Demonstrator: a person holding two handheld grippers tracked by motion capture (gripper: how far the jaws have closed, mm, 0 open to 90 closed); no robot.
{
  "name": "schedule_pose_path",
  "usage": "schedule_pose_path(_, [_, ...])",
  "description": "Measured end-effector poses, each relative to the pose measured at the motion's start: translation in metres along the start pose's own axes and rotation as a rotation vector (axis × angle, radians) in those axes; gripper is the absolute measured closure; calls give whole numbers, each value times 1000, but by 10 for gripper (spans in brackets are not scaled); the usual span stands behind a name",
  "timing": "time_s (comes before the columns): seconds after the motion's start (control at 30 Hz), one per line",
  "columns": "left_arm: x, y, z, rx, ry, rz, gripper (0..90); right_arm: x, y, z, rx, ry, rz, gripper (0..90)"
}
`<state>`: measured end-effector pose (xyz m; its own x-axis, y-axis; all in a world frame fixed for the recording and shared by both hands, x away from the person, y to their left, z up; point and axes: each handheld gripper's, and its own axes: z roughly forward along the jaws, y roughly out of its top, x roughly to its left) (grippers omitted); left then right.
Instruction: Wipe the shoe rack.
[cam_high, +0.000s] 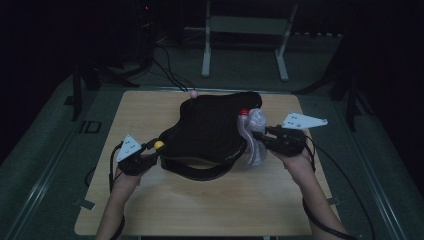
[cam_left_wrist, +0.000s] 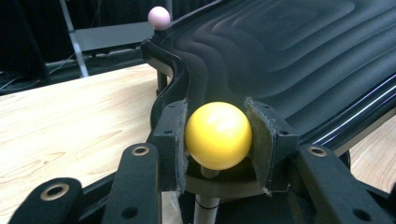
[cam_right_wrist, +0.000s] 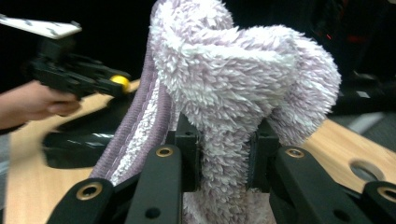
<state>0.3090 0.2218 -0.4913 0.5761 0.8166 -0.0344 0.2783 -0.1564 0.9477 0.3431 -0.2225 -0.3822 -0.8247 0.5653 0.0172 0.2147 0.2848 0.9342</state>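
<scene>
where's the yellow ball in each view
High view: yellow ball at the black tray's left edge, in the left gripper.
Left gripper view: centre, between the pads.
Right gripper view: small, upper left, behind the towel.
Shared landmark: the black tray.

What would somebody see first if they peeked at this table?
Probably the bright yellow ball, pinched in the left tongs at the near edge of a big black ribbed tray in the middle of the wooden table. Next, the fluffy lilac towel, bunched in the right tongs at the tray's right side.
</scene>
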Motion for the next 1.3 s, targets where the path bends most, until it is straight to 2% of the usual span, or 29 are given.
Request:
schedule_pose_path(0.07, [0, 0, 0, 1, 1, 2, 590, -1, 3, 0, 16, -19, -14, 716])
schedule_pose_path(0.2, [0, 0, 0, 2, 2, 5, 589, 3, 14, -5, -15, -6, -35, 716])
schedule_pose_path(0.27, [0, -1, 0, -3, 7, 2, 590, 7, 10, 3, 19, -27, -44, 723])
schedule_pose_path(0.33, [0, -1, 0, -4, 7, 0, 590, 1, 3, 4, 3, 0, 9, 722])
schedule_pose_path(0.4, [-1, -1, 0, -8, 12, -1, 590, -1, 1, 4, 28, -26, 1, 720])
schedule_pose_path(0.47, [0, -1, 0, -7, 9, 0, 590, 1, 3, 1, 27, -38, -22, 717])
schedule_pose_path(0.57, [-2, 0, 0, -3, 13, 8, 590, 5, 8, -9, -20, -11, -18, 717])
schedule_pose_path(0.63, [-1, 0, 0, -1, 10, 8, 590, 10, 5, -10, -14, 8, -24, 718])
schedule_pose_path(0.67, [-2, 0, 0, -1, 15, 11, 590, 14, 1, -8, -1, -2, -35, 720])
schedule_pose_path(0.7, [-2, 0, 0, -1, 18, 13, 590, 16, -4, -7, 5, -14, -28, 720])
schedule_pose_path(0.77, [-3, 0, 0, -2, 23, 10, 590, 15, -10, -10, 6, -10, 5, 719])
schedule_pose_path(0.8, [-3, 0, 0, 2, 25, 14, 590, 15, -11, -12, 9, -24, 3, 718])
schedule_pose_path(0.83, [-4, 1, 0, 6, 27, 21, 590, 17, -10, -16, 3, -22, -1, 717])
schedule_pose_path(0.93, [-5, 1, 0, 7, 20, 27, 590, 28, -6, -27, -40, 28, -16, 717])
schedule_pose_path(0.97, [-5, 1, 0, 10, 17, 27, 590, 32, -5, -27, -32, 40, -31, 717])
schedule_pose_path(1.03, [-5, 2, -1, 14, 22, 28, 590, 38, -9, -20, 5, 15, -64, 718])
schedule_pose_path(1.1, [-5, 1, -1, 9, 21, 24, 590, 33, -15, -19, -4, 35, -23, 717])
schedule_pose_path(1.2, [-4, 1, -1, 11, 18, 27, 590, 30, -15, -20, 31, -6, -43, 715])
schedule_pose_path(1.3, [-3, 0, 0, 3, 11, 20, 590, 28, -5, -25, 1, -18, -46, 713])
